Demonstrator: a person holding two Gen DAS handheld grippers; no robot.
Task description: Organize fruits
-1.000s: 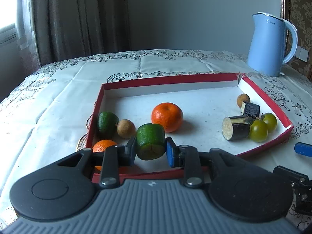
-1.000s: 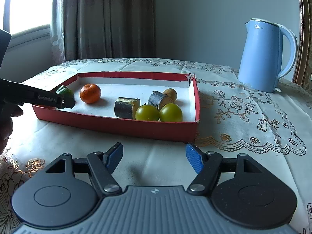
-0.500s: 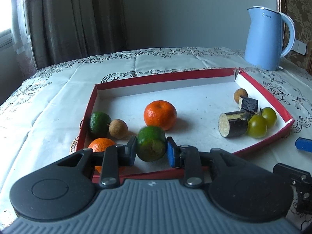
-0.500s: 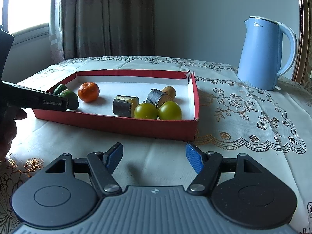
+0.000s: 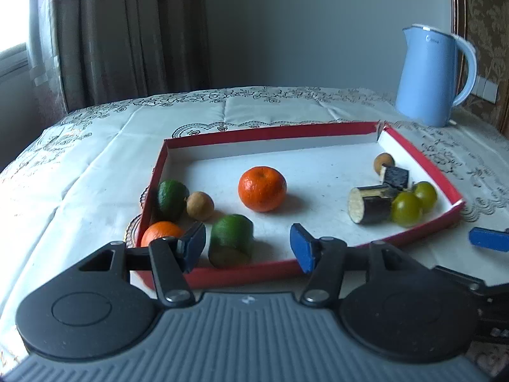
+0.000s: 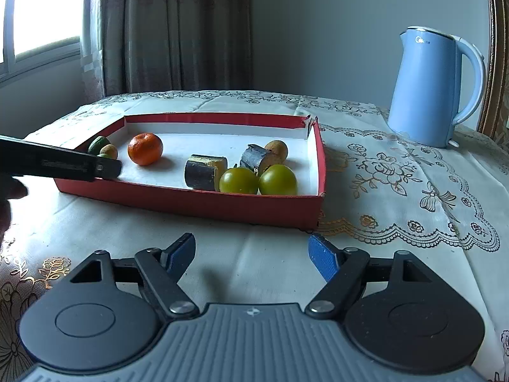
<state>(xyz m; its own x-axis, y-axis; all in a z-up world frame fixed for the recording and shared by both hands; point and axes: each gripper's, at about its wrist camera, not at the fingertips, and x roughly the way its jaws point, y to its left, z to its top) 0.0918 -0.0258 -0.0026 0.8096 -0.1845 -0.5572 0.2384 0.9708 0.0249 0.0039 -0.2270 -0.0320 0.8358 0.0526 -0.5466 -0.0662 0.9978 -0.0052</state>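
Since the frame a second ago, we have let go of the cut green fruit (image 5: 231,237): the left hand-held gripper (image 5: 248,248), then clamped on it, is now opening, and the fruit sits on the white floor of the red tray (image 5: 423,162), near the front wall, between the pads but nearer the left one, with neither pad pressing it. Its cut face points toward us, so we judge its long axis runs roughly along the line the gripper points. It lies just ahead of the left fingers, beside an orange (image 5: 160,232) in the tray's near-left corner and close to a small brown fruit (image 5: 199,205) and a second green fruit (image 5: 171,199). The right hand-held gripper (image 6: 251,254) hovers over the table (image 6: 397,197) short of the tray, its jaws apart and widening, with nothing between them. We judge the left hand much the nearer to the green fruit; the two yellow-green round fruits (image 6: 259,180) and the eggplant pieces (image 6: 205,172) lie toward the right hand.
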